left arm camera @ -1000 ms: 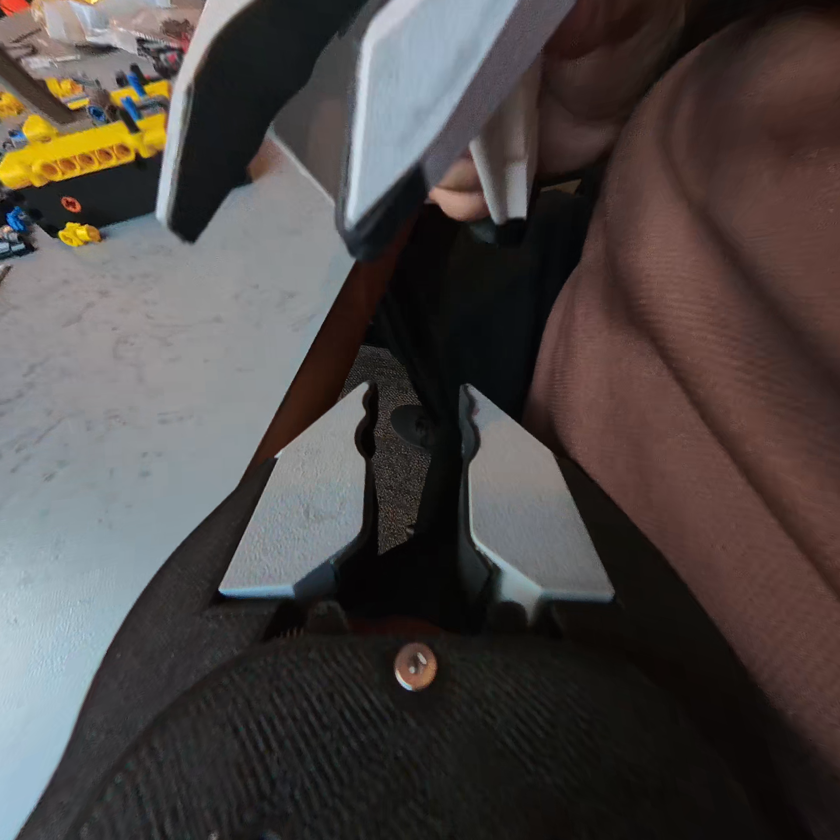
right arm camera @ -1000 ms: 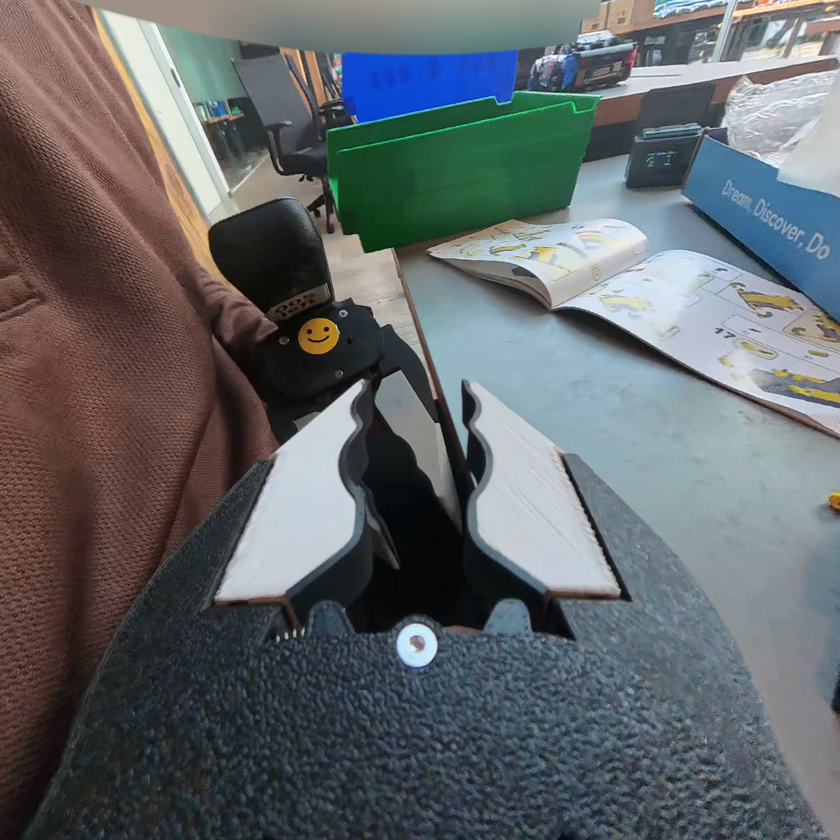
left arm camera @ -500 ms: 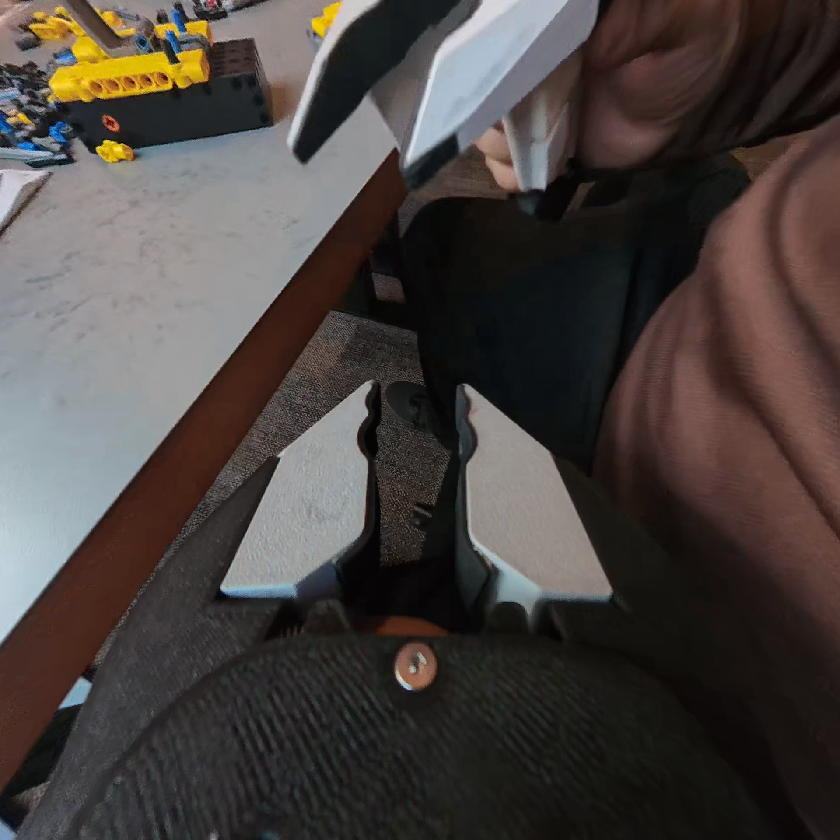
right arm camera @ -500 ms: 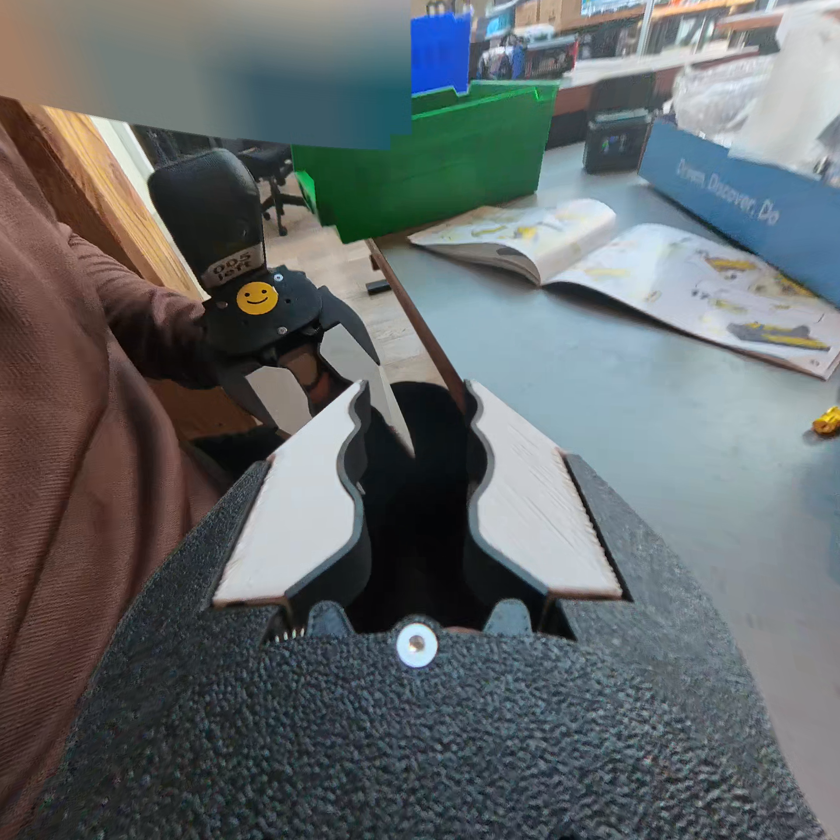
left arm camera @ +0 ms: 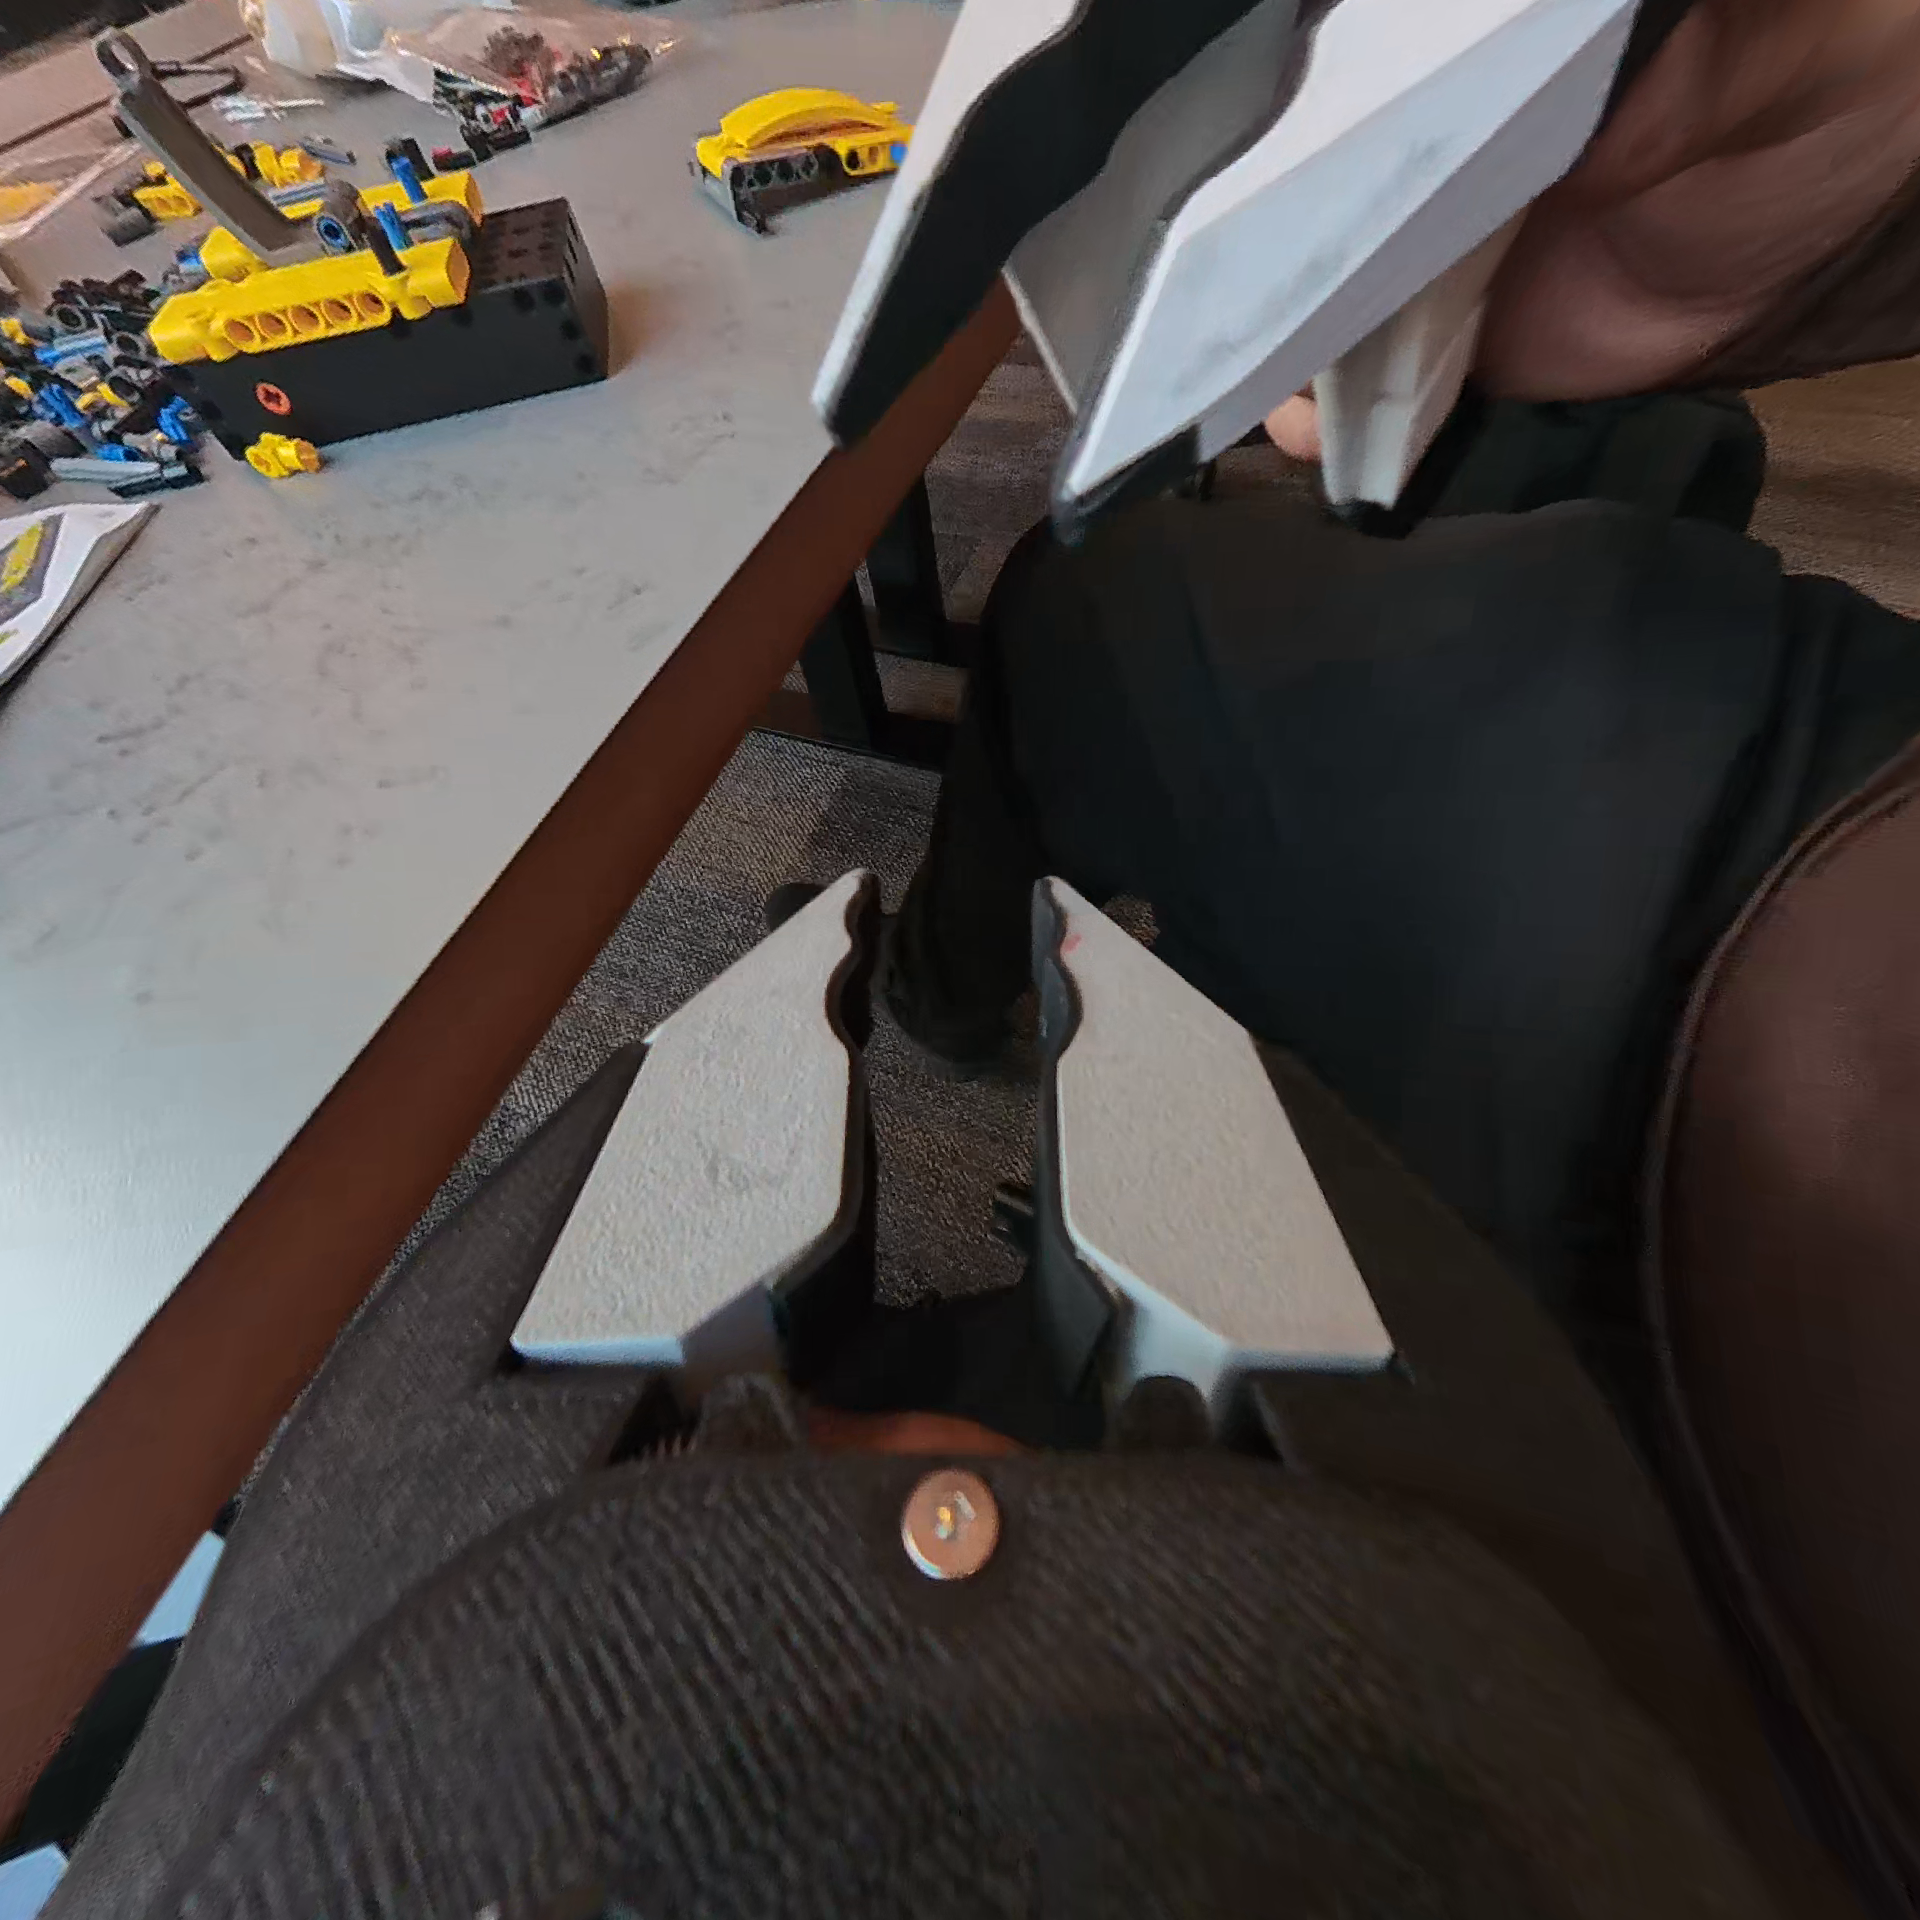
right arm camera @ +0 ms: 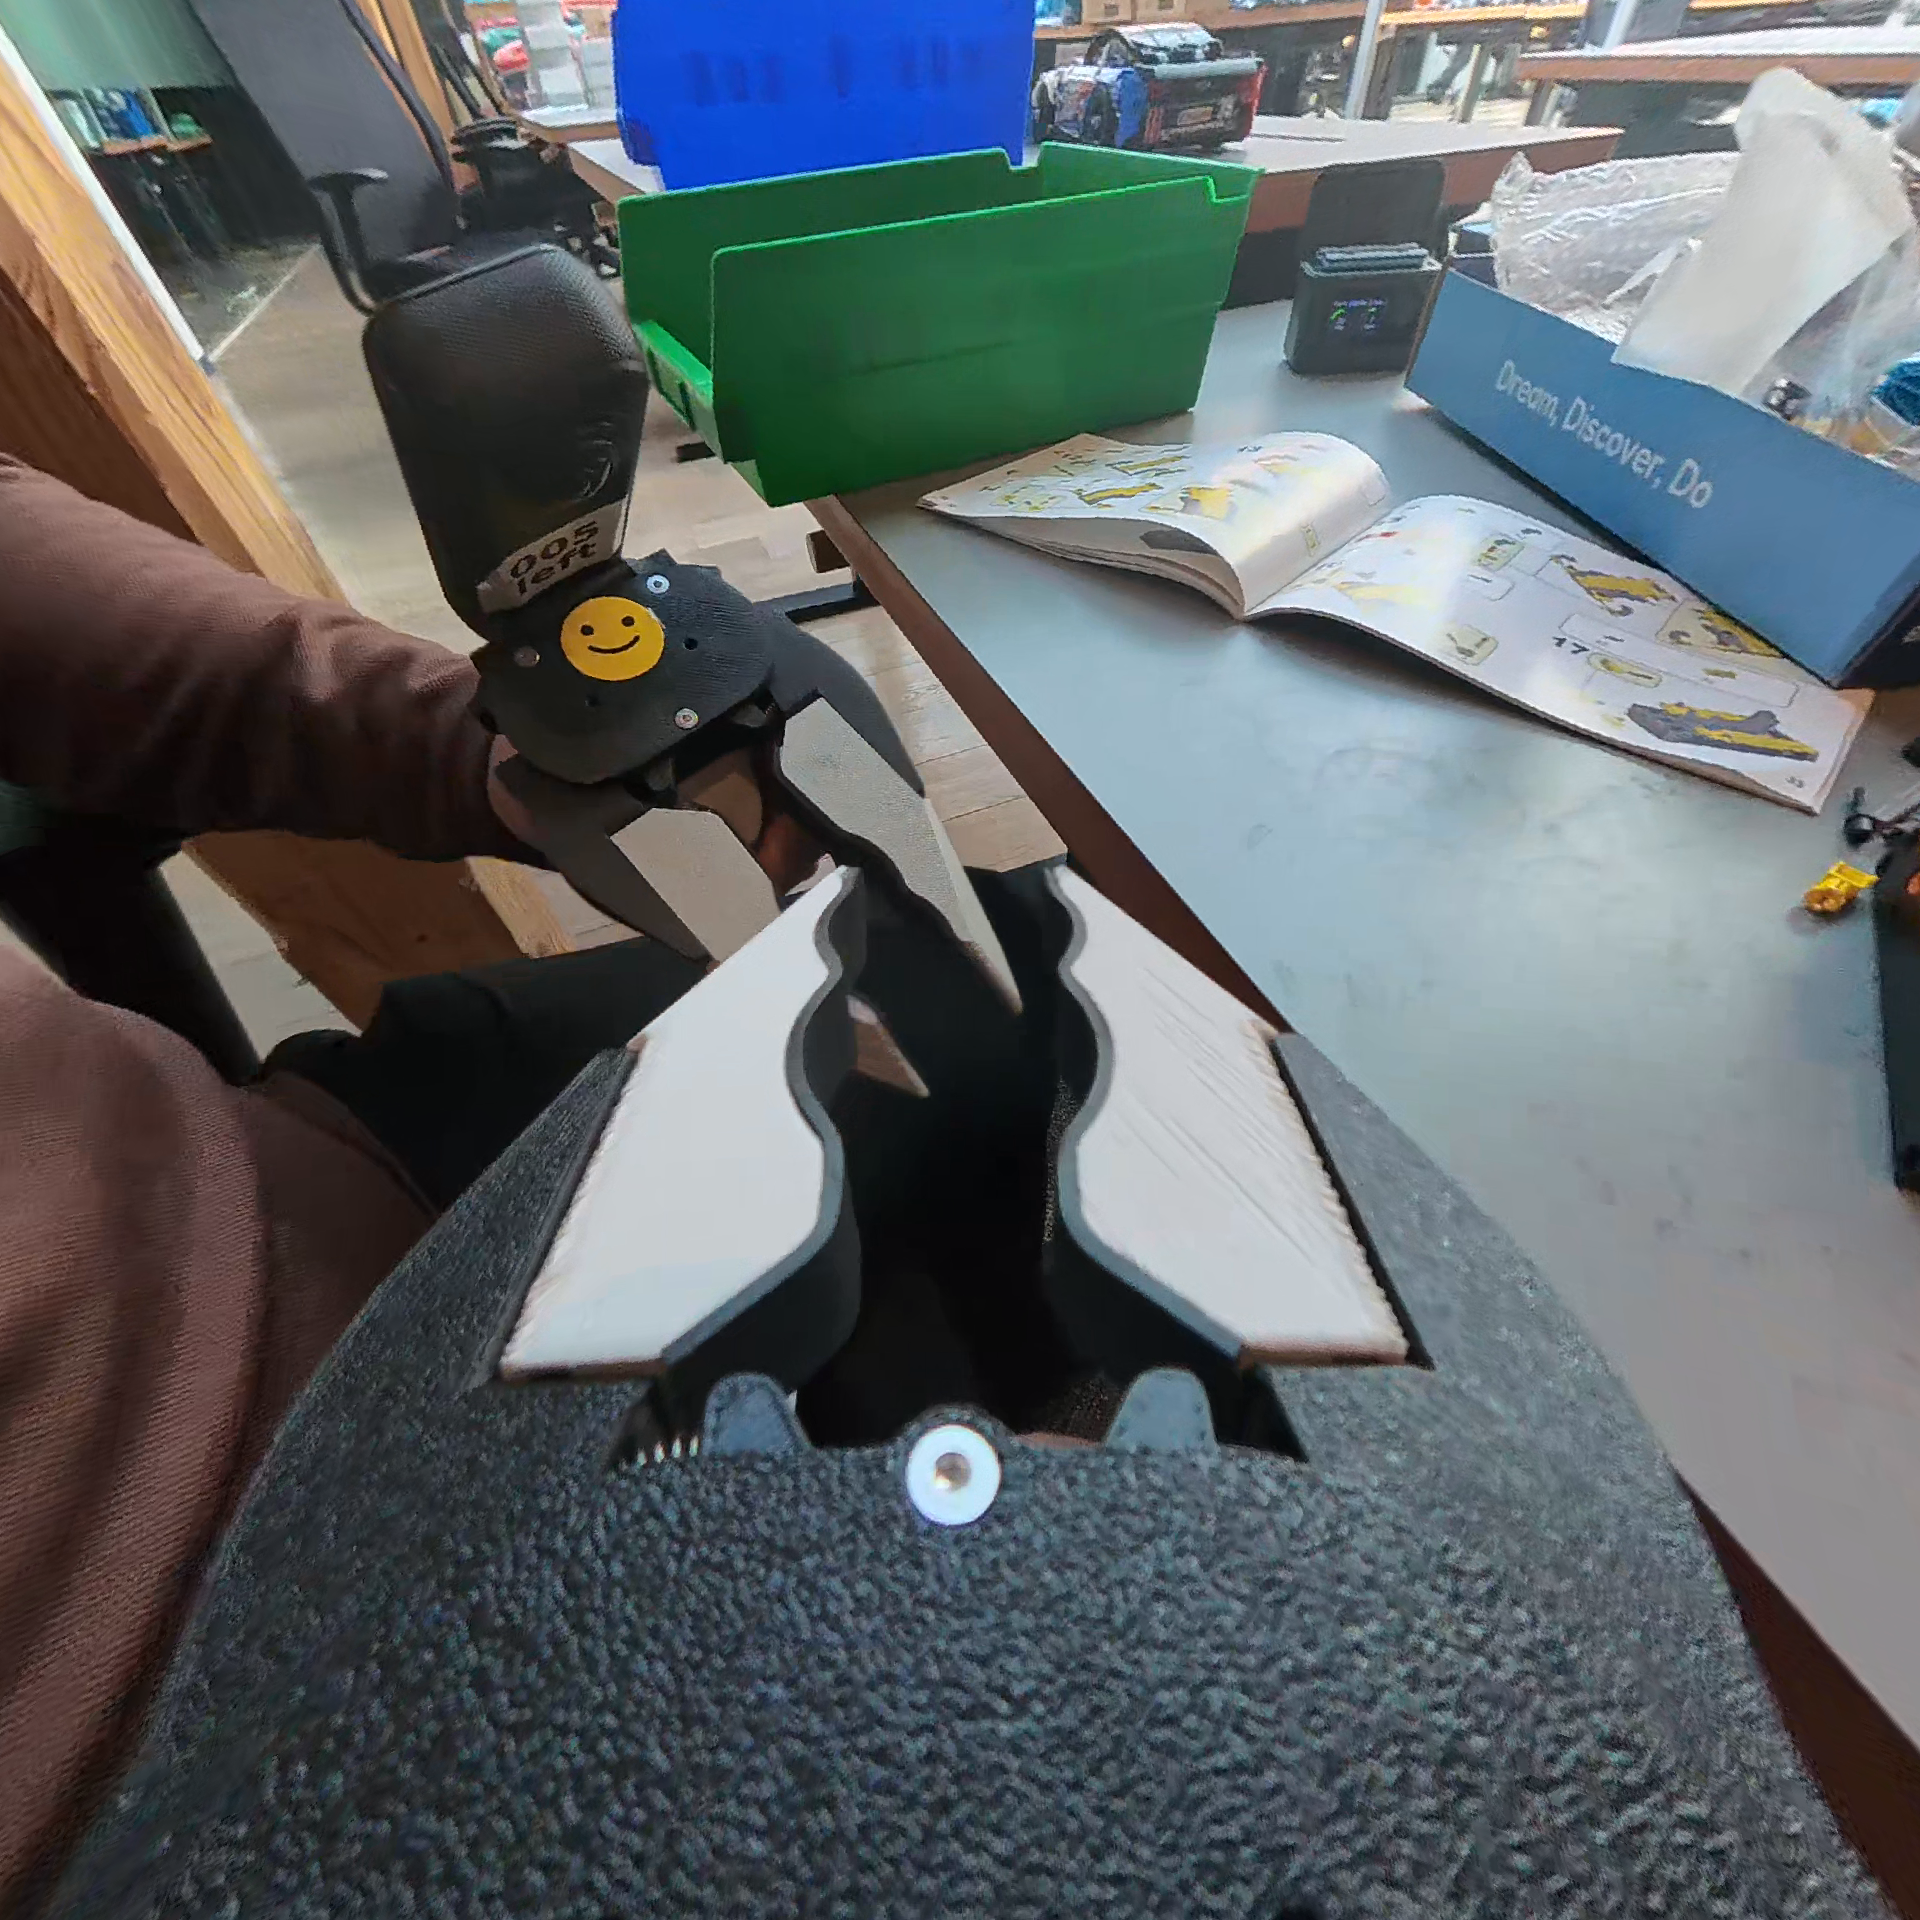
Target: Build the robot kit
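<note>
Both grippers, L (left arm camera: 951, 940) & R (right arm camera: 954, 935), gaping, empty.

The left gripper (left arm camera: 951, 904) has swung away from the brown sleeve (left arm camera: 1808, 1195) that filled the right of its view, so that more of the grey table (left arm camera: 312, 727) and its brown edge (left arm camera: 499, 987) now shows, with the black and yellow brick assembly (left arm camera: 384, 312) larger and lower in the left wrist view, and a second yellow piece (left arm camera: 800, 151) and a booklet corner (left arm camera: 52, 571) newly in sight; the right gripper (right arm camera: 951, 904) has turned as well, and in its view the left gripper (right arm camera: 831, 966) has risen clear of the sleeve, its pale fingers (right arm camera: 883, 821) now plainly seen; the green bin (right arm camera: 935, 312) sits more central.
</note>
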The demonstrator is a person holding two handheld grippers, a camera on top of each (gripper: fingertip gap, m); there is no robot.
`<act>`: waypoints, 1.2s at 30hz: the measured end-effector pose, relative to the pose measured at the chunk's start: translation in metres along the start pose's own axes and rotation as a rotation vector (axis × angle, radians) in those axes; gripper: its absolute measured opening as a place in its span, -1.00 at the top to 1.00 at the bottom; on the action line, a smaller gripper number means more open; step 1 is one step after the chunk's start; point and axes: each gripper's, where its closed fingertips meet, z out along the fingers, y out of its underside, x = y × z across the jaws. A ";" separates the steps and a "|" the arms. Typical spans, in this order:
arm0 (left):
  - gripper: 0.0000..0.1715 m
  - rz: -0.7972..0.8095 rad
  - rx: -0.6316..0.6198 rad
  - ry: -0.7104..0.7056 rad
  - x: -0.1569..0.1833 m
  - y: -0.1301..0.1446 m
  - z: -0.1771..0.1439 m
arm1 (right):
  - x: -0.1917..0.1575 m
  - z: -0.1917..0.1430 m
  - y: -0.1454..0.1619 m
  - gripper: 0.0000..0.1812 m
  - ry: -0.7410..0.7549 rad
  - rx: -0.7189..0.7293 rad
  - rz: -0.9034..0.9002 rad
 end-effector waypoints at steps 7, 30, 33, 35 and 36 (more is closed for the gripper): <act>0.69 -0.004 -0.114 -0.148 -0.030 0.032 0.013 | 0.033 -0.009 0.006 0.62 0.089 0.003 0.175; 0.70 -0.159 -0.164 -0.171 -0.026 0.069 -0.038 | -0.019 0.073 0.009 0.62 -0.270 -0.095 0.058; 0.69 -0.150 -0.134 -0.180 -0.037 0.063 -0.043 | -0.014 0.080 0.008 0.62 -0.286 -0.093 0.005; 0.69 -0.161 -0.063 -0.183 -0.046 0.046 -0.045 | -0.007 0.083 0.003 0.64 -0.283 -0.084 -0.047; 0.69 -0.166 -0.027 -0.183 -0.051 0.036 -0.046 | 0.000 0.084 -0.003 0.65 -0.267 -0.076 -0.073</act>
